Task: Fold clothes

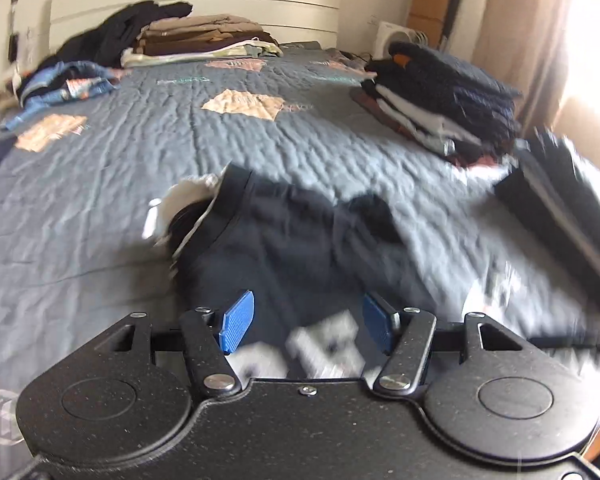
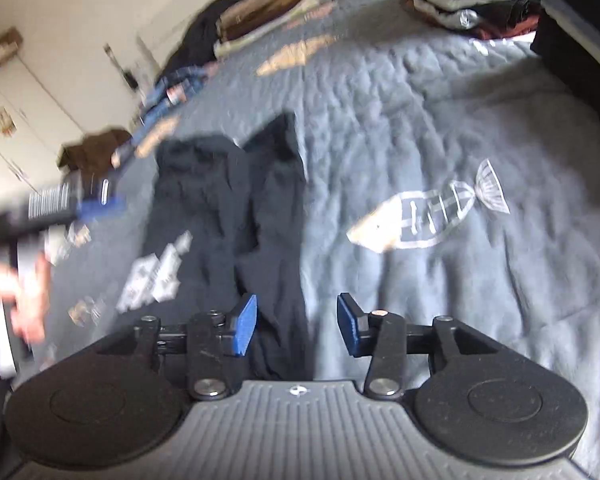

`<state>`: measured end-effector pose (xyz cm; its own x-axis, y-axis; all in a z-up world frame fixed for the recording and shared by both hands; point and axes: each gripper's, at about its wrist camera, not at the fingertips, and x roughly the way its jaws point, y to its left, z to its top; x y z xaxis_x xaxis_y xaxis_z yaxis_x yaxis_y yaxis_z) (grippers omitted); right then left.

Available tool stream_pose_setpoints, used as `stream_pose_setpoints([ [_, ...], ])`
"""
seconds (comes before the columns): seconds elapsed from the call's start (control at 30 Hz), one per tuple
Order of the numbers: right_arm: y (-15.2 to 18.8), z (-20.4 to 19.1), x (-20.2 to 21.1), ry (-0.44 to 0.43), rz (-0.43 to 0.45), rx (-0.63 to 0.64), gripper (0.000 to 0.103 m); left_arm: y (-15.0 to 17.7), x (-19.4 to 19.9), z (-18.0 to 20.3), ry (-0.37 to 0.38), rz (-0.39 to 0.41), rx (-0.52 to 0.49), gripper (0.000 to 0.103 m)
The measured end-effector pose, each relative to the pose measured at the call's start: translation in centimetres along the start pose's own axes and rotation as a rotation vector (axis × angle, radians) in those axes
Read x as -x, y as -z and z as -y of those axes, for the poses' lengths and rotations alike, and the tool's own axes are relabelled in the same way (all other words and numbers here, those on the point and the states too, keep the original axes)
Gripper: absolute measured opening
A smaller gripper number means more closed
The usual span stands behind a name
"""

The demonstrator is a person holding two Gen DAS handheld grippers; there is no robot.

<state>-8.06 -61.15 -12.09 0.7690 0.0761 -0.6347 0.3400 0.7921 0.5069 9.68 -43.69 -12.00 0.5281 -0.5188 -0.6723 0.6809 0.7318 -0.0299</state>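
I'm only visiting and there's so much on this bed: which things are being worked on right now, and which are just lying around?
In use:
- dark T-shirt with white print, spread on the quilt
- left tool, open
- right tool, open

Lying about:
- folded stack by the headboard
- folded stack at the right
- crumpled jeans

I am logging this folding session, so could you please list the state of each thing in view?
Left gripper: open, holding nothing.
Right gripper: open, holding nothing.
Dark garment: unfolded, rumpled on the quilt.
Dark stack: folded, at the quilt's right edge.
Tan stack: folded, near the headboard.
Blue clothing: unfolded, crumpled.
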Motion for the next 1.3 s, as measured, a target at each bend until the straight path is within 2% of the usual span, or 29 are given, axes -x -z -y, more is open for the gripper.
stream_pose_setpoints([
  [0.13, 0.0, -2.1, -0.7, -0.082, 0.005, 0.049, 0.053, 5.0, 4.0, 0.5, -0.051, -0.012, -0.123, 0.062],
  [0.2, 0.3, -3.2, -1.7, -0.088, -0.023, 0.091, 0.055, 7.5, 5.4, 1.5, -0.076, -0.005, -0.18, 0.063],
  [0.3, 0.8, -4.2, -3.4, -0.067, -0.059, 0.136, 0.058, 9.6, 5.4, 3.8, -0.136, 0.032, -0.253, 0.063],
  [0.4, 1.3, -4.1, -4.5, -0.027, -0.078, 0.139, 0.059, 10.2, 4.7, 5.2, -0.164, 0.047, -0.321, 0.063],
  [0.53, 1.4, -3.4, -4.8, -0.025, -0.077, 0.104, 0.059, 11.3, 6.0, 6.1, -0.141, 0.08, -0.373, 0.066],
  [0.6, 1.5, -3.3, -4.7, -0.026, -0.074, 0.099, 0.06, 12.1, 5.6, 6.7, -0.167, 0.09, -0.428, 0.07],
  [0.77, 1.6, -4.1, -4.4, -0.019, -0.062, 0.141, 0.061, 14.2, 4.7, 8.3, -0.233, 0.116, -0.565, 0.07],
  [0.87, 1.9, -4.4, -4.7, -0.011, -0.062, 0.168, 0.063, 13.9, 3.8, 7.7, -0.264, 0.113, -0.538, 0.069],
  [0.93, 2.1, -4.4, -5.2, 0.01, -0.066, 0.195, 0.063, 13.8, 3.3, 6.9, -0.313, 0.11, -0.531, 0.06],
  [0.97, 2.2, -4.3, -5.4, 0.012, -0.067, 0.205, 0.063, 13.8, 3.2, 6.4, -0.341, 0.112, -0.532, 0.06],
  [1.17, 2.3, -3.7, -6.3, -0.001, -0.084, 0.217, 0.063, 15.8, 3.5, 5.7, -0.447, 0.079, -0.78, 0.064],
  [1.23, 2.3, -3.5, -6.4, -0.008, -0.089, 0.217, 0.063, 16.2, 3.3, 6.5, -0.467, 0.078, -0.845, 0.064],
  [1.3, 2.3, -3.4, -6.5, 0.0, -0.089, 0.227, 0.062, 16.1, 3.5, 7.2, -0.449, 0.109, -0.858, 0.064],
])
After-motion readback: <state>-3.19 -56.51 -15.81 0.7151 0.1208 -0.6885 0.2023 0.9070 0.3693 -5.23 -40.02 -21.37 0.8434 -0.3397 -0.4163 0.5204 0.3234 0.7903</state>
